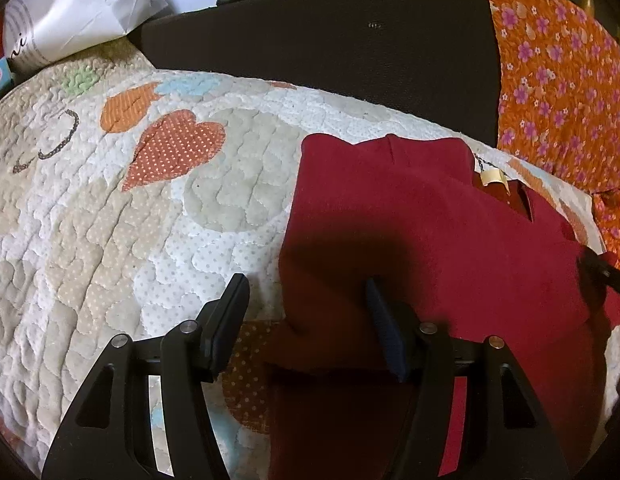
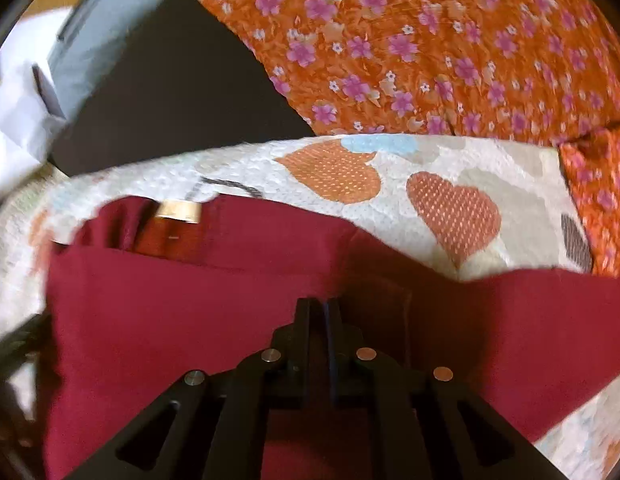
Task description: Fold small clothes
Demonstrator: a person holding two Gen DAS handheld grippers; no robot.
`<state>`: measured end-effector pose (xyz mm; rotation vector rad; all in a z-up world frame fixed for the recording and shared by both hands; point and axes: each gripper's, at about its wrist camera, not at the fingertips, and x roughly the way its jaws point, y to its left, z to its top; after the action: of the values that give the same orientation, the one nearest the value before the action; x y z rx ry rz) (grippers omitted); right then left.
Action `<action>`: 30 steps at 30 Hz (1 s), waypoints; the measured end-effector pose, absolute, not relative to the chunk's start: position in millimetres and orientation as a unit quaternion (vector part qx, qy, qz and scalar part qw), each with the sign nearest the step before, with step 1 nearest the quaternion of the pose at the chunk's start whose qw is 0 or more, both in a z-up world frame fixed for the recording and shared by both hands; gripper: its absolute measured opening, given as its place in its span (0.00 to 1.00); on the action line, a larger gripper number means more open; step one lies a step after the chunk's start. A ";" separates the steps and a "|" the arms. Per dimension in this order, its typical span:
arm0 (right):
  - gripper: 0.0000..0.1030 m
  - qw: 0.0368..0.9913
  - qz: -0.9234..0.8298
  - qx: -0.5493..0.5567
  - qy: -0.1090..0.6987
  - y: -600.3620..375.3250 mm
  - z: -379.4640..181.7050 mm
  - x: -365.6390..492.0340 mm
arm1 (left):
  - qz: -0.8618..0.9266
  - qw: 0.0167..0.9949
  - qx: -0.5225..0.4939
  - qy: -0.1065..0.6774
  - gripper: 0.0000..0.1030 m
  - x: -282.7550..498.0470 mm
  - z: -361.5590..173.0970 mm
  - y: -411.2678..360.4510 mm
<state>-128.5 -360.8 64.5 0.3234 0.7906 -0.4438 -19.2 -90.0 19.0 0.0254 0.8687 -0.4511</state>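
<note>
A small dark red garment lies on a quilted mat with heart patches. It has a cream label at its neck. My left gripper is open, its jaws wide apart over the garment's left edge. In the right wrist view the red garment fills the lower half, its label at the upper left. My right gripper is shut on a fold of the red garment, which rises at its right side.
An orange floral cloth lies at the right, also in the right wrist view. A dark panel stands behind the mat. White paper bags sit at the far left.
</note>
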 end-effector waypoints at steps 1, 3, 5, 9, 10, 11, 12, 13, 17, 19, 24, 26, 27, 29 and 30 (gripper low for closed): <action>0.06 0.889 -0.211 0.156 0.376 -357.2 67.4 -134.8 | -0.216 0.883 0.012 0.417 0.59 -19.5 19.0 -89.4; 0.06 0.892 -0.211 0.146 0.371 -347.1 70.5 -149.8 | -0.216 0.882 0.009 0.418 0.59 -19.3 18.9 -88.6; 0.08 0.892 -0.204 0.151 0.375 -341.7 65.4 -161.0 | -0.215 0.882 0.006 0.420 0.59 -18.8 18.7 -88.2; 0.10 0.884 -0.203 0.160 0.390 -346.2 42.8 -160.3 | -0.213 0.884 0.012 0.417 0.59 -20.7 19.9 -88.8; 0.10 0.883 -0.205 0.158 0.391 -345.5 43.9 -159.9 | -0.212 0.884 0.013 0.417 0.59 -21.3 21.0 -89.0; 0.11 0.880 -0.207 0.154 0.398 -344.3 46.2 -158.4 | -0.211 0.885 0.014 0.415 0.59 -22.6 22.7 -89.2; 0.11 0.879 -0.207 0.151 0.402 -342.7 48.7 -158.7 | -0.210 0.886 0.014 0.414 0.59 -23.7 24.4 -89.3; 0.12 0.879 -0.204 0.151 0.404 -341.4 51.4 -160.3 | -0.210 0.887 0.014 0.411 0.59 -25.9 26.8 -88.7; 0.14 0.881 -0.196 0.158 0.400 -340.3 61.3 -182.9 | -0.220 0.888 0.016 0.403 0.59 -38.1 38.2 -89.0; 0.21 0.881 -0.204 0.156 0.397 -343.4 62.1 -192.6 | -0.221 0.890 0.027 0.399 0.59 -45.3 42.4 -91.2; 0.26 0.875 -0.208 0.192 0.394 -353.3 41.2 -206.1 | -0.224 0.889 0.036 0.398 0.59 -58.9 52.3 -93.1; 0.26 0.878 -0.206 0.193 0.387 -352.1 35.1 -210.4 | -0.226 0.889 0.036 0.396 0.59 -63.9 58.5 -93.9; 0.26 0.879 -0.204 0.197 0.383 -353.0 37.0 -212.6 | -0.229 0.889 0.032 0.396 0.59 -65.5 61.0 -94.7; 0.26 0.879 -0.199 0.220 0.373 -359.0 44.7 -220.5 | -0.238 0.885 0.020 0.400 0.59 -68.3 65.9 -97.8; 0.27 0.881 -0.199 0.231 0.362 -362.8 49.8 -227.0 | -0.244 0.882 0.016 0.402 0.59 -69.5 67.9 -100.3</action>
<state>-227.0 -362.8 49.8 0.4821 0.7551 -0.4140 -69.5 -100.3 67.9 0.0339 0.8369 -0.5085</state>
